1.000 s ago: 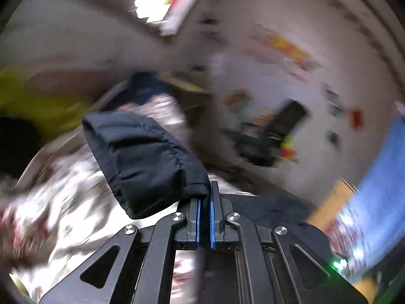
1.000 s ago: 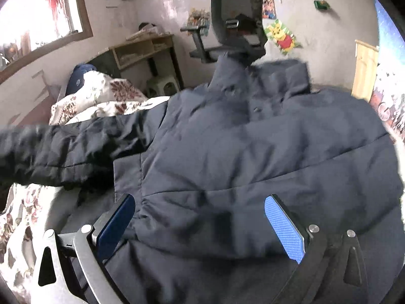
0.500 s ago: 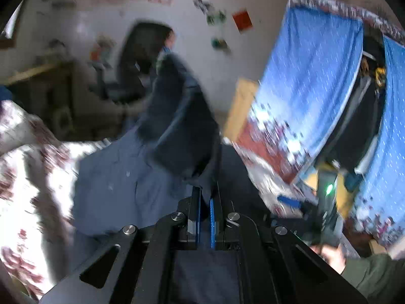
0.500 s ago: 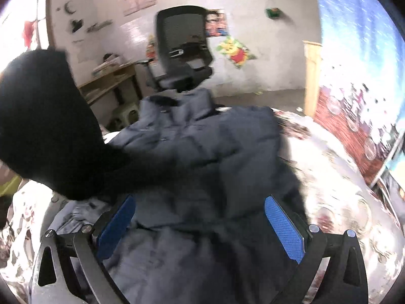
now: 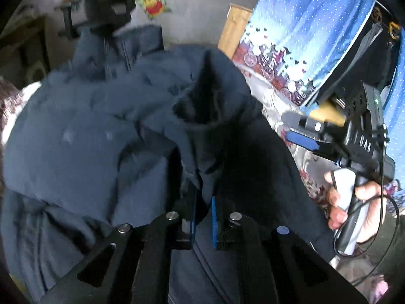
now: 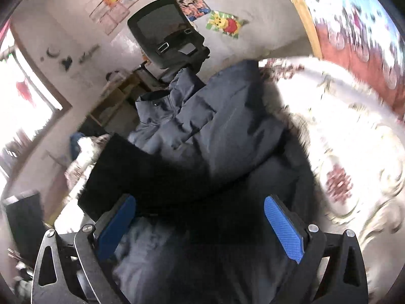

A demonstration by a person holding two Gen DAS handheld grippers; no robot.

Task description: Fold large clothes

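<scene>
Navy jacket (image 5: 76,131) on bed (image 6: 354,131): left gripper (image 5: 203,211) clenched on sleeve cuff (image 5: 200,126); lay it flat across chest. Right gripper (image 6: 200,225) released, idle.

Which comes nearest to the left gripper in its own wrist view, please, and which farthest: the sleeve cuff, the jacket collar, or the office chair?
1. sleeve cuff, clamped in the left gripper, just ahead.
2. jacket collar, beyond, upper left.
3. office chair, farthest, behind the collar.

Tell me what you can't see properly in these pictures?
- Left wrist view: the sleeve end inside the left gripper is hidden by its fingers.
- Left wrist view: the jacket hem is cut off by the bottom edge.
- Right wrist view: the bedspread pattern is blurred and overexposed.
</scene>
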